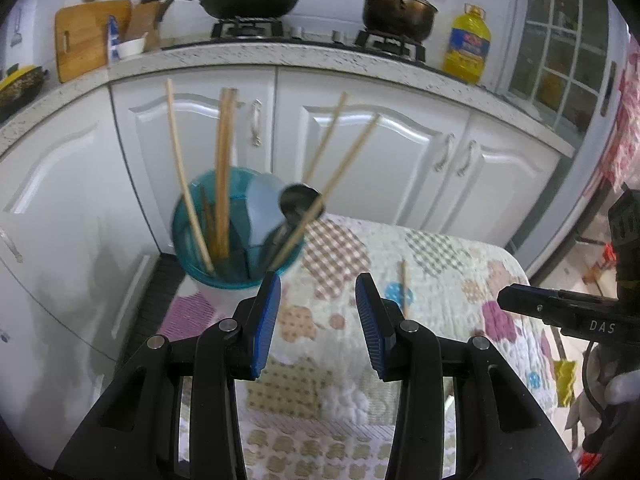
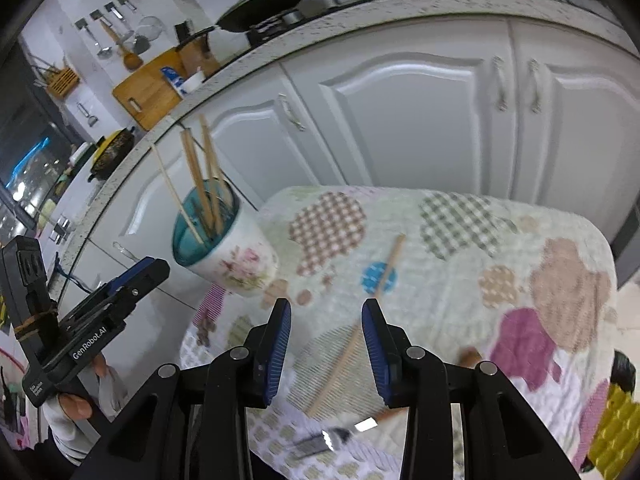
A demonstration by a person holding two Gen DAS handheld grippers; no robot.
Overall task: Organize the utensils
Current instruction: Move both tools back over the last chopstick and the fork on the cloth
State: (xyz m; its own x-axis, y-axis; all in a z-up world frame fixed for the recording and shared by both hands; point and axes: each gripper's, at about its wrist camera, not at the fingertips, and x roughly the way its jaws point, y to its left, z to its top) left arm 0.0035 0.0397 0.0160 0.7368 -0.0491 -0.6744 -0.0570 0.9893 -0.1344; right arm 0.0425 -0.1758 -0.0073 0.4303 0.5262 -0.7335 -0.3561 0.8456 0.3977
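- The left gripper (image 1: 316, 320) was seen with its jaws spread wide and nothing between them, held above the quilted cloth (image 1: 440, 264) just beside the utensil holder (image 1: 236, 232).
- The right gripper (image 2: 326, 340) was likewise seen wide apart and empty, poised over a single chopstick (image 2: 360, 332) that lay loose on the cloth.
- The holder, a floral cup with a teal inner rim, was found at the far left corner of the cloth; several chopsticks (image 1: 222, 168) and a metal spoon (image 1: 300, 202) were already stood in it, leaning outward.
- The loose chopstick was seen lying diagonally, its near part passing between the right gripper's blue pads (image 2: 276, 350), though contact could not be confirmed because of blur.
- The step in hand was judged to be the picking up of that last chopstick by the right gripper.
- For a good grasp, the pads would best be lowered squarely across the stick's width near its middle, so that it would not pivot or tip when lifted.
- The soft cloth was judged likely to yield, so the fingers would need to be pressed down slightly before closing.
- The stick would then best be turned upright and lowered thin end first into an open gap in the holder, clear of the leaning utensils, with the left gripper available to steady the cup.
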